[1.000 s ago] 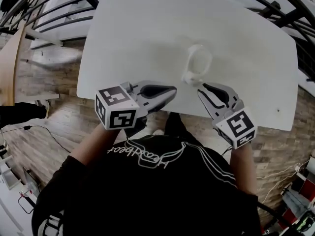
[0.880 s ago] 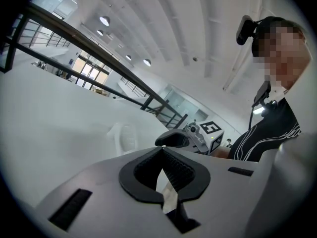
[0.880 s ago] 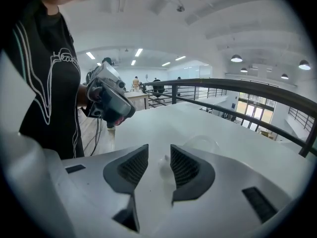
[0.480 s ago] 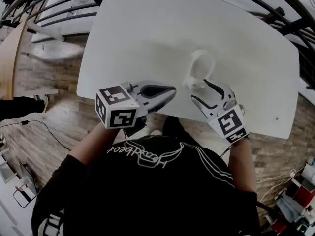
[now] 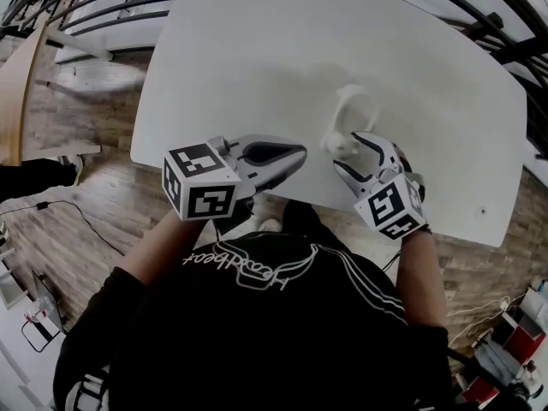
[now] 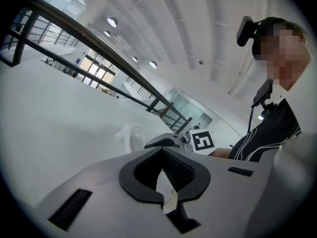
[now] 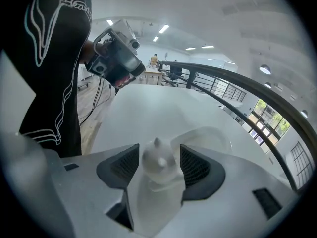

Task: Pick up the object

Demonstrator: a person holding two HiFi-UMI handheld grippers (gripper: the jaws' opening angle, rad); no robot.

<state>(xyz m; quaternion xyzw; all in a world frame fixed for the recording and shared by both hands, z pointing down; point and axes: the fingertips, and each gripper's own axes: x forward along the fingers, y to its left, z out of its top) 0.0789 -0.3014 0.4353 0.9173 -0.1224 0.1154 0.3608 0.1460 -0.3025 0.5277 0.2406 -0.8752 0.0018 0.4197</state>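
Observation:
A white cup-like object (image 5: 352,112) lies on its side on the white table (image 5: 257,58), near the front edge. Its knobbed near end (image 7: 159,163) sits between the jaws of my right gripper (image 5: 347,152), which tilts down over the table edge. These jaws have just been opening and now stand wide, with the pads beside the knob and not pressing on it. The object's bowl (image 7: 210,135) shows beyond the jaws. My left gripper (image 5: 294,154) is shut on nothing and hovers at the table's front edge, to the left of the object.
Dark railings (image 5: 103,7) run past the table's far and left sides, with wooden floor (image 5: 77,169) below. The person's torso (image 5: 274,315) stands close against the front edge. A small dark speck (image 5: 481,213) marks the table's right part.
My right gripper has sunk, rolled and moved in on the object, and its jaws have gone from shut to wide around the near end. The left gripper has hardly moved.

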